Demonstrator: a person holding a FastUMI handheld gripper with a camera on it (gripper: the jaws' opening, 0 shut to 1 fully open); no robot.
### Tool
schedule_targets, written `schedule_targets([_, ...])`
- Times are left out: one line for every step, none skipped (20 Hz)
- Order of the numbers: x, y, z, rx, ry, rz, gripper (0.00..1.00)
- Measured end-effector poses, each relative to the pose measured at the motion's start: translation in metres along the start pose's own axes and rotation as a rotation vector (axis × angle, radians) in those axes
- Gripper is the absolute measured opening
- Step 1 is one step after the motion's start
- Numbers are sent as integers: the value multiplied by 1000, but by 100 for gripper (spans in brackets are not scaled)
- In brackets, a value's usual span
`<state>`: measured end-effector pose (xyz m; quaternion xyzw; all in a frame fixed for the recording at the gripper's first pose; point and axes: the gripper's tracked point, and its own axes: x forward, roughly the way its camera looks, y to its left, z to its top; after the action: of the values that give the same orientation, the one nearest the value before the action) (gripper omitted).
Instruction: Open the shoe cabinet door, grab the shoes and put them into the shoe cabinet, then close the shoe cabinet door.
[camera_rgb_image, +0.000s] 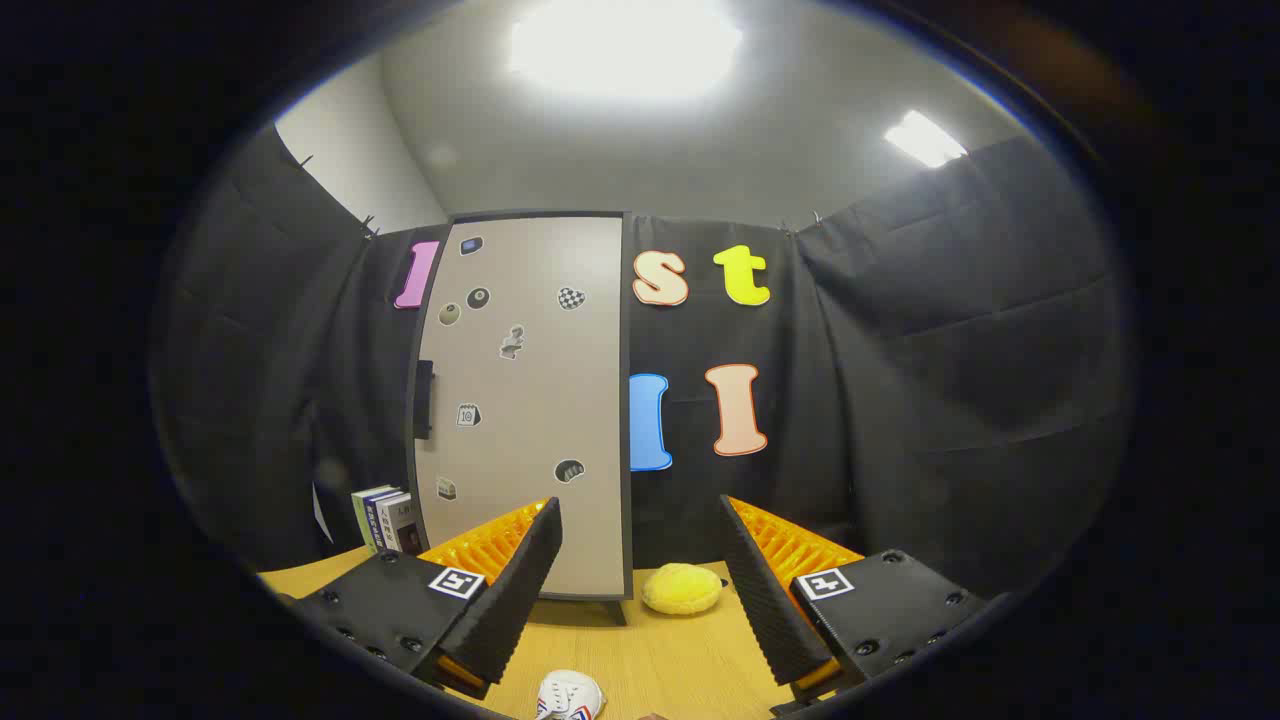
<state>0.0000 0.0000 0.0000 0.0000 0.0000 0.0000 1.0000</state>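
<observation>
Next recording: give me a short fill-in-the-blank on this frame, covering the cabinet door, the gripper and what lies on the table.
1. The door of the tall beige shoe cabinet, dotted with stickers, is ____.
2. The gripper has its fingers spread ____, holding nothing.
3. The small white shoe lies on the wooden table ____ the two fingers.
4. The soft round object at the cabinet's foot is ____ in colour.

Missing words: closed; open; between; yellow
</observation>
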Motion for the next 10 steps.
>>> schedule_targets([0, 0, 0, -1, 2, 1, 97])
schedule_targets([0, 0, 0, 0, 3, 0, 97])
schedule_targets([1, 1, -1, 3, 5, 1, 97])
schedule_targets([1, 1, -1, 4, 8, 2, 97])
schedule_targets([2, 1, -2, 4, 9, 4, 97])
schedule_targets([2, 2, -1, 2, 10, 5, 97])
schedule_targets([3, 2, -1, 1, 12, 6, 97])
schedule_targets([5, 3, -2, 1, 12, 9, 97])
schedule_targets([5, 4, -2, 2, 12, 10, 97])
schedule_targets([6, 5, -2, 3, 13, 12, 97])
